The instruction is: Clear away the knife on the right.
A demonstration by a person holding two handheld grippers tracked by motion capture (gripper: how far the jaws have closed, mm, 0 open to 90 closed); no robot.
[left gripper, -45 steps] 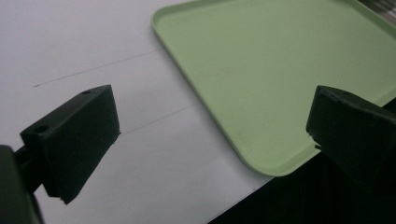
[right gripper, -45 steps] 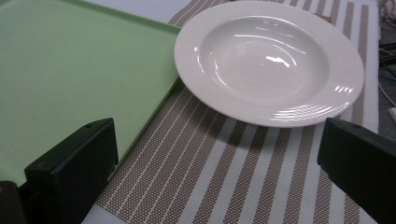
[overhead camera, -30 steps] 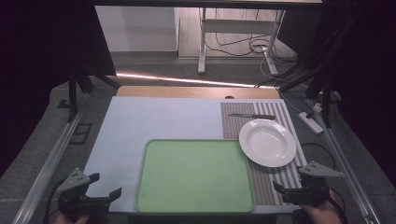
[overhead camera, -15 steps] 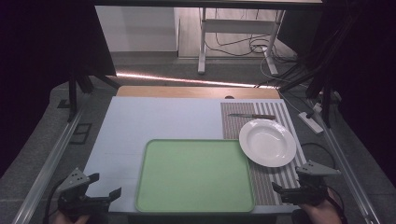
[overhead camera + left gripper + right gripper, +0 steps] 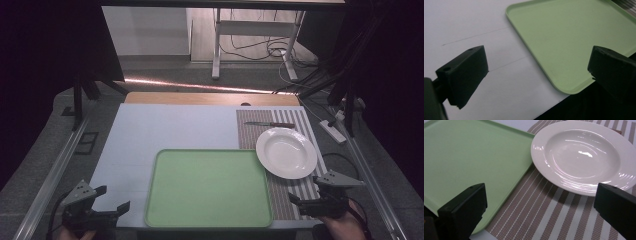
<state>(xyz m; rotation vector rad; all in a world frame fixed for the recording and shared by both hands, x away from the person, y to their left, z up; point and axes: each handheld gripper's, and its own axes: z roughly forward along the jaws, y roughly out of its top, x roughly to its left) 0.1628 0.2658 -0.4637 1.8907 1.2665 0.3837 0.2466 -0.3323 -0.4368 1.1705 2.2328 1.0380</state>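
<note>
Nothing moved, both tools gape wide and empty, left tool [image 5: 111, 206], right tool [image 5: 302, 201], glossy round plate [image 5: 286, 152], matte green tray [image 5: 208, 188]

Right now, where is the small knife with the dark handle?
In the high view, the small dark-handled knife lies at the far end of the striped placemat, on the table's right side, just beyond the white plate.

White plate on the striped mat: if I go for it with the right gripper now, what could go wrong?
The white plate overlaps the green tray edge, so a push may ride it onto the tray. Its rim is glossy and sloped; the open right gripper could slip. The knife lies just beyond it on the striped placemat.
</note>
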